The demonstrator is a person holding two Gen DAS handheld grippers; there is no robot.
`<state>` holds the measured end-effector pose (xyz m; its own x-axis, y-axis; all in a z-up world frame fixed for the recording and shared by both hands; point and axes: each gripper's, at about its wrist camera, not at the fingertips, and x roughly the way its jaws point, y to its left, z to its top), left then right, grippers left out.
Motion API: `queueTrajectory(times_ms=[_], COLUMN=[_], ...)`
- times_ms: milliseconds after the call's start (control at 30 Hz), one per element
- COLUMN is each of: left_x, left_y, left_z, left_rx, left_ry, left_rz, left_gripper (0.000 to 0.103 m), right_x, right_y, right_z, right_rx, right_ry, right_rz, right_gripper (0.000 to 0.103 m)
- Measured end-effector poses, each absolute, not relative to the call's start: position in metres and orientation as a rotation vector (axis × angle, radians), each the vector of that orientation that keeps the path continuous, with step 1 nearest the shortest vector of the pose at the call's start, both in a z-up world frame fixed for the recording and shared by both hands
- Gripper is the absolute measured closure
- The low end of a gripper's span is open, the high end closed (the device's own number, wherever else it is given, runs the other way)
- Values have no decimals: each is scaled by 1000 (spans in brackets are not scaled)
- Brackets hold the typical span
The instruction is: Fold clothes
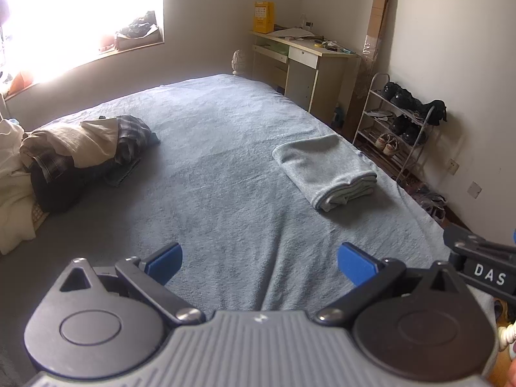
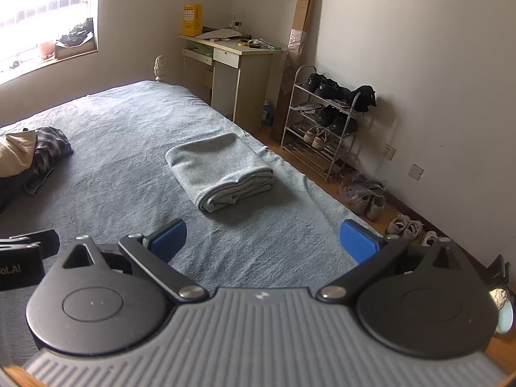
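A folded light-grey garment [image 1: 325, 169] [image 2: 221, 169] lies on the right side of the grey-blue bed cover [image 1: 209, 167] [image 2: 122, 148]. A heap of unfolded clothes [image 1: 84, 148] [image 2: 35, 151], beige, plaid and dark, sits at the left of the bed. My left gripper [image 1: 259, 264] is open above the near part of the bed, with nothing between its blue pads. My right gripper [image 2: 262, 242] is open too, held short of the folded garment and empty. Each gripper shows at the edge of the other's view.
A desk [image 1: 303, 54] [image 2: 225, 61] with clutter stands past the bed's far corner. A metal shoe rack [image 1: 400, 129] [image 2: 325, 122] and loose shoes [image 2: 371, 200] line the right wall. A bright window [image 1: 80, 6] is at the back left.
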<state>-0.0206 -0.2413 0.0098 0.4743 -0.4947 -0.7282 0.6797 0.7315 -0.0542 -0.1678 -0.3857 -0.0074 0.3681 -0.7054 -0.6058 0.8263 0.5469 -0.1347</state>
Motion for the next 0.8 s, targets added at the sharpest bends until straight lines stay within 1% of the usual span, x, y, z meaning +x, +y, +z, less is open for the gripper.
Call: queueTrajectory(times_ms=[800], left_x=[-19], left_y=[-242], left_z=[2], left_rx=[247], left_ry=[823], left_rz=[-709], left_gripper=[0], right_x=[-162], right_y=[-382], right_z=[-14], right_rx=[180], right_ry=[696], right_rz=[-962], right_gripper=[1])
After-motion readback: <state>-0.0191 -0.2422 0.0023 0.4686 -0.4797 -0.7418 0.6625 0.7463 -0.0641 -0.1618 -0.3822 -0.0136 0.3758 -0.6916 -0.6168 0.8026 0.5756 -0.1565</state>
